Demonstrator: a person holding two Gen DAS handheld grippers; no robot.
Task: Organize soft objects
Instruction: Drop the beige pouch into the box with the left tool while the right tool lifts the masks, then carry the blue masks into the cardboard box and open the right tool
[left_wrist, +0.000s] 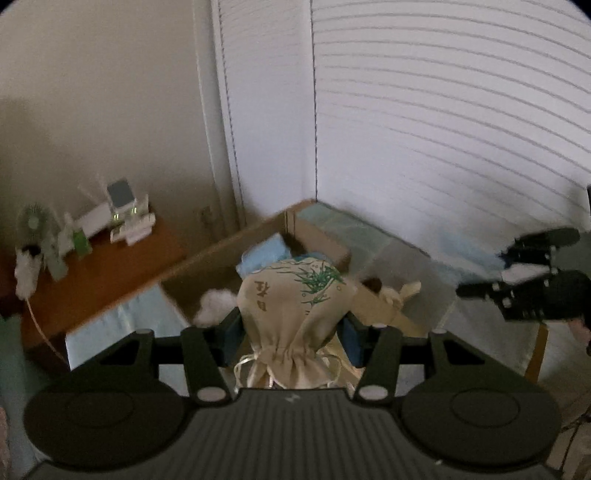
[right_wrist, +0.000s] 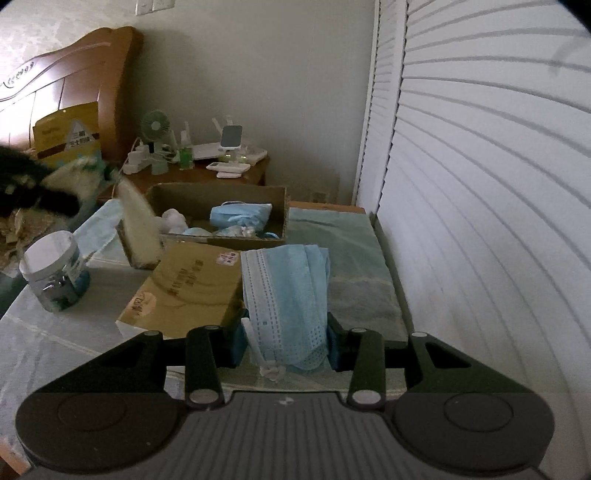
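Cardboard box (right_wrist: 218, 206) is clearly the drop spot here, sitting open on the cloth-covered table (right_wrist: 354, 251) near the louvered doors, with blue masks and something white and fluffy already inside. One flap lies folded out flat toward the right wrist camera.

Both tools are loaded, so I'd call this the carry-to-the-box step. The left gripper (left_wrist: 291, 325) is clamped on a beige drawstring pouch (left_wrist: 295, 306) with a green plant print, pinched just above the gathered neck, and it hangs right over the box in its own view. The right gripper (right_wrist: 284, 339) is squeezing a stack of light blue face masks (right_wrist: 288, 295), held above the table just beside the flap, well short of the box opening.

Next move, as I read it: the pouch only needs lowering and letting go, since it looks basically over the opening. The masks need to travel forward and left first. They're floppy, so I'd watch for the loose ear loops (right_wrist: 269, 365) snagging on the flap edge.
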